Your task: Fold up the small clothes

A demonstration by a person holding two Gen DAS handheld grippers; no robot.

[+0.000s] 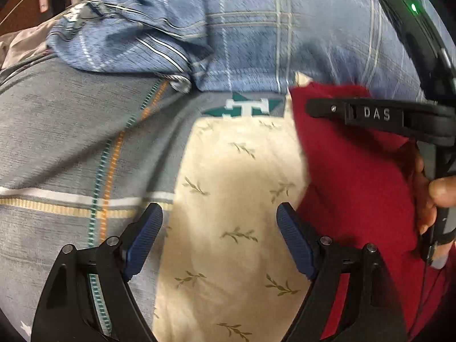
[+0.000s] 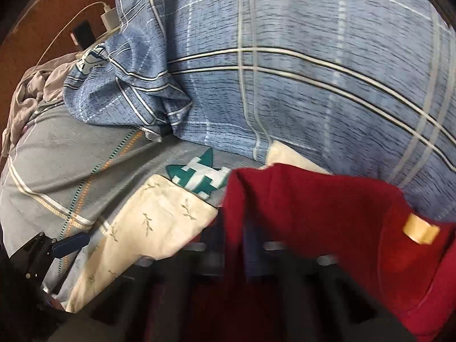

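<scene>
We are seeing a bed (image 2: pixel 57 154) in a grey striped sheet carrying a cream leaf-print cloth (image 1: pixel 228 193), a red garment (image 2: pixel 313 213) and a blue plaid quilt (image 2: pixel 285 71).

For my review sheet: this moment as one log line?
left tongs: open over cream cloth | right tongs: shut on red garment, carrying it | fold unfinished

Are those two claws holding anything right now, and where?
Right gripper pinches the red cloth garment by its near edge. Left gripper is open, empty.
</scene>
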